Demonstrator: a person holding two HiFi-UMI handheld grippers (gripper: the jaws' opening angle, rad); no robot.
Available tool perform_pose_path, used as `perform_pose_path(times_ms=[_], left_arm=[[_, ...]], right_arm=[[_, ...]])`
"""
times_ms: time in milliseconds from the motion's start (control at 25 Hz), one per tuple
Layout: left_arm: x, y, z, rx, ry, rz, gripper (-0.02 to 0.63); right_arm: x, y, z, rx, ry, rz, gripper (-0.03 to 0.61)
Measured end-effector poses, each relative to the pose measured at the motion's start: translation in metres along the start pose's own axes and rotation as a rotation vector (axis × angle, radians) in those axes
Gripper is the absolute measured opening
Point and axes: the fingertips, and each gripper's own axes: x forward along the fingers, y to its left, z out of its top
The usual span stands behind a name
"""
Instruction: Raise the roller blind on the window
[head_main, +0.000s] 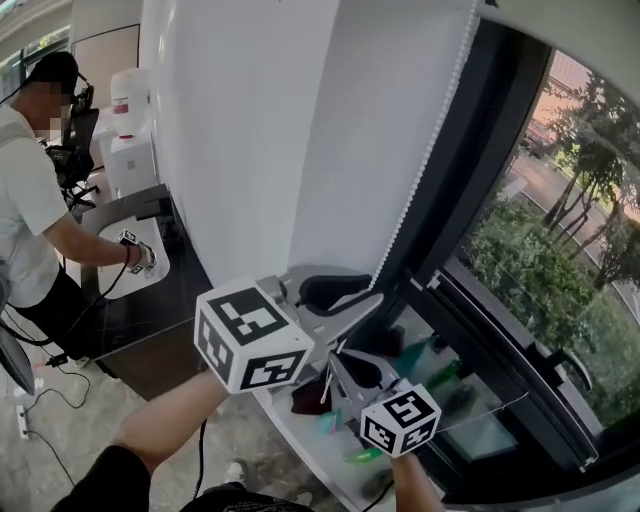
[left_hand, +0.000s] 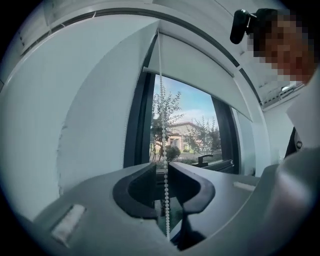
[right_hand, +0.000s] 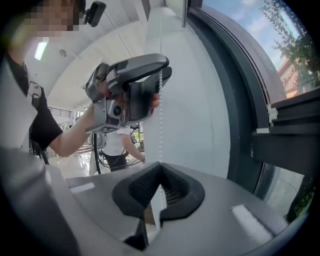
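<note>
The white roller blind (head_main: 380, 130) hangs partly down over the window (left_hand: 182, 125), and its bottom bar (left_hand: 190, 75) crosses the pane high up. The white bead chain (head_main: 430, 150) runs down beside the dark frame. My left gripper (head_main: 368, 292) is the upper one. Its jaws stand open round the chain (left_hand: 164, 150), with a gap on each side. In the right gripper view, the left gripper (right_hand: 159, 82) is seen above on the chain (right_hand: 161, 125). My right gripper (head_main: 338, 362) is lower, and its jaws (right_hand: 160, 166) are shut on the bead chain.
The dark window frame (head_main: 470, 300) and a handle (left_hand: 202, 160) lie to the right. Under the grippers a white sill (head_main: 300, 435) holds small coloured things. A person in a white shirt (head_main: 25, 200) works at a table (head_main: 150, 270) far left. A white wall (head_main: 230, 130) is beside the blind.
</note>
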Motion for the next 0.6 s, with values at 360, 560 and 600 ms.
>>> perform_pose_path(times_ms=[360,560,600], left_arm=[[-0.007,0.005,-0.011,0.054,0.021,0.087,0.014],[-0.002,0.004,-0.066,0.011,0.114,0.082,0.014],[-0.002,0.003,-0.078,-0.005,0.135,0.079,0.014]], right_arm=[[-0.036,0.009,0.043,0.283,-0.147,0.245,0.17],[-0.055,-0.013,0.132,0.198,-0.325,0.143,0.167],[-0.056,-0.009,0.151,0.181,-0.354,0.149,0.167]])
